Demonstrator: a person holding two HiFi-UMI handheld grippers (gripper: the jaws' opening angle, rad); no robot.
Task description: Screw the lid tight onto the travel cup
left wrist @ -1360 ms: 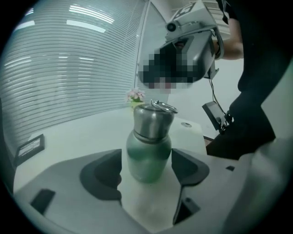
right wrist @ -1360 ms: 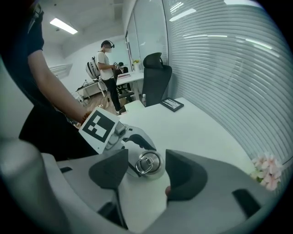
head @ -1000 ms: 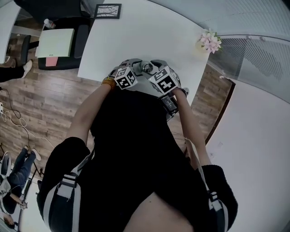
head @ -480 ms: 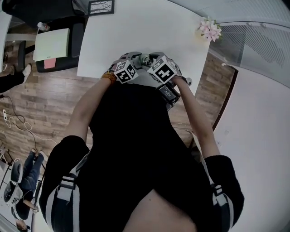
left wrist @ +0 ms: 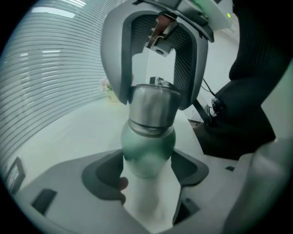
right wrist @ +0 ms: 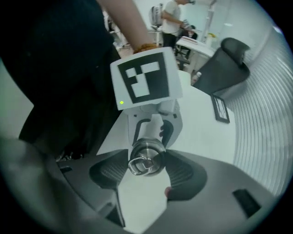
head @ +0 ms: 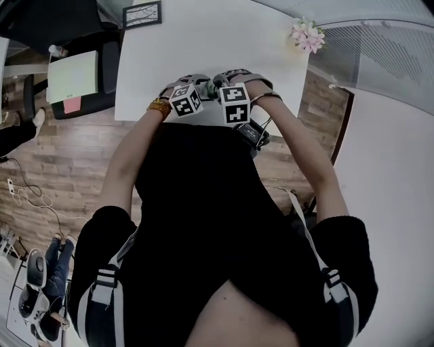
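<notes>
Moved: right tool [right wrist: 145, 172] has rolled round above the cup since a second ago, so its marker cube [head: 234, 105] now faces my head camera squarely. My left tool [left wrist: 149, 176] has kept its place.
Bench [head: 203, 41]: white, and I am working at its near edge, close against my body.
Right tool: points straight down, with its jaws pinching the lid from both sides.
Left tool: angled downward from my left, with its jaws pinching the cup's body low down.
Cup [left wrist: 149, 144]: green body, roughly upright between my two tools, over the bench's near edge. I cannot tell whether its base rests on the bench.
Lid [right wrist: 145, 160]: silver with a ring on top, sitting on the cup's mouth.
Picture frame [head: 142, 13]: on the bench's far left corner.
Flowers [head: 305, 35]: pink, on the far right corner.
Bracelet [head: 161, 106]: orange, on my left wrist.
</notes>
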